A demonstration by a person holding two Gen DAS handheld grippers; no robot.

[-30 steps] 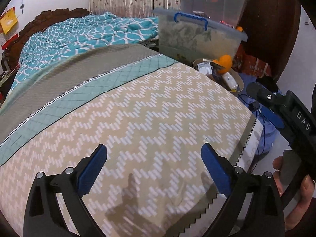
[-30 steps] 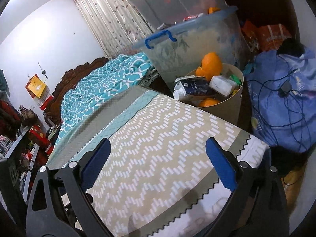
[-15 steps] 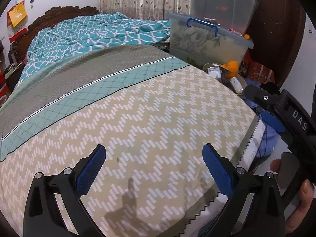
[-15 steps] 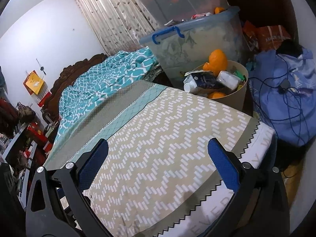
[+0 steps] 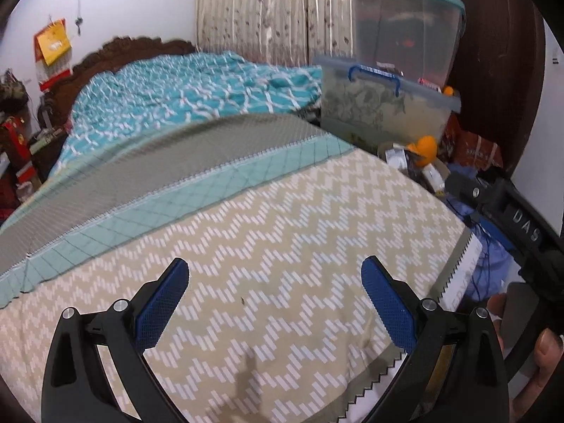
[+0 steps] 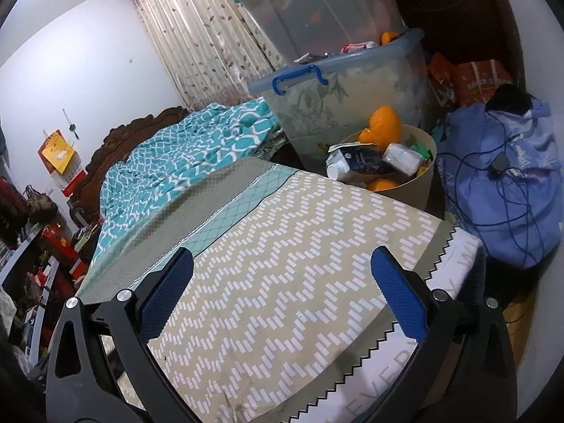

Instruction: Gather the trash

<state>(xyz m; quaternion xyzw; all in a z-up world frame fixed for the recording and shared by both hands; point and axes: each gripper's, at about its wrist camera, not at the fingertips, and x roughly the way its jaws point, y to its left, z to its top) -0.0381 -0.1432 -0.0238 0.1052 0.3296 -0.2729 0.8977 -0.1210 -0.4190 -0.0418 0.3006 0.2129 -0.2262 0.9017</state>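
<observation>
A round beige bin [image 6: 419, 183] stands on the floor past the bed's far right corner, holding a dark milk carton [image 6: 356, 164], a white packet [image 6: 403, 158] and orange peel [image 6: 384, 128]. In the left wrist view the same bin [image 5: 416, 162] peeks over the mattress edge. My left gripper [image 5: 275, 299] hangs open over the zigzag bedspread [image 5: 282, 232] with nothing between its fingers. My right gripper [image 6: 282, 292] is open too, above the bed's foot. The right gripper's black body [image 5: 521, 225] and the hand [image 5: 543, 352] holding it show at the right of the left wrist view.
A teal patterned blanket [image 6: 183, 155] lies bunched at the bed's head. Two stacked clear storage tubs [image 6: 345, 84] stand behind the bin. A blue bag [image 6: 500, 183] with a tangled cable sits on the floor at right. Shelves with clutter [image 6: 38, 246] line the left.
Both grippers have drawn back and up from the bin, so it looks smaller and farther. Both stay open.
</observation>
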